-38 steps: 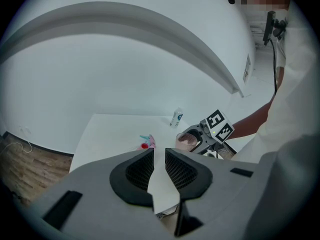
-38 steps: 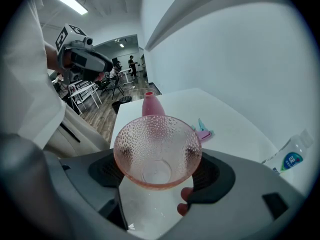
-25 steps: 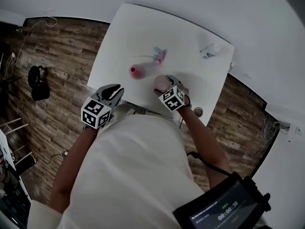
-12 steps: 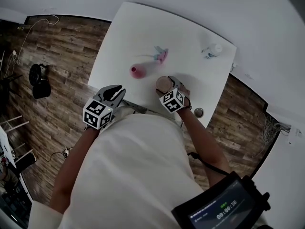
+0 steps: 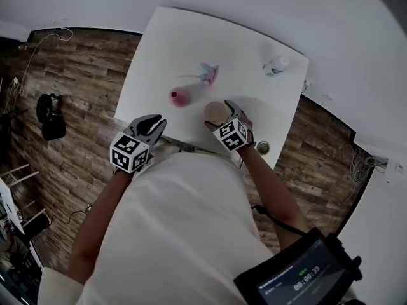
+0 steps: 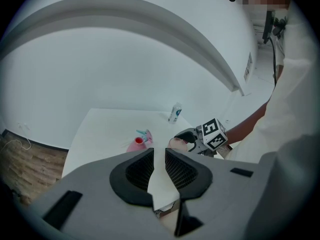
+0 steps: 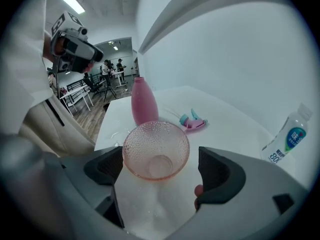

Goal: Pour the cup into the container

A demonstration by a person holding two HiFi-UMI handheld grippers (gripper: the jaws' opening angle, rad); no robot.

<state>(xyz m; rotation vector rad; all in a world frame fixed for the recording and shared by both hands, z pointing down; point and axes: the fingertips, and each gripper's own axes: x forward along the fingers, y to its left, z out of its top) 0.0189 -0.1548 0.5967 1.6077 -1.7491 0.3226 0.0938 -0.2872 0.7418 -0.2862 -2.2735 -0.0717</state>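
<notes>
While R gripper [image 7: 161,171] gapes round cup [image 7: 156,149], screen [image 5: 299,281] reads 00:00:39.

Cup [image 7: 156,151]: clear pinkish, pebbled, glossy. Table [image 5: 191,49]: matt white, smooth. Floor [image 5: 76,94]: wood planks.

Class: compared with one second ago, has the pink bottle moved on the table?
No. The pink bottle stands at the same spot, just as near the spray head and the front edge of the table; only the view shifted.

Head view has drifted: the white square table [image 5: 159,56] and the pink plastic bottle [image 5: 176,96] sit slightly further left. The dark screen's [image 5: 299,283] counter has advanced one second.
</notes>
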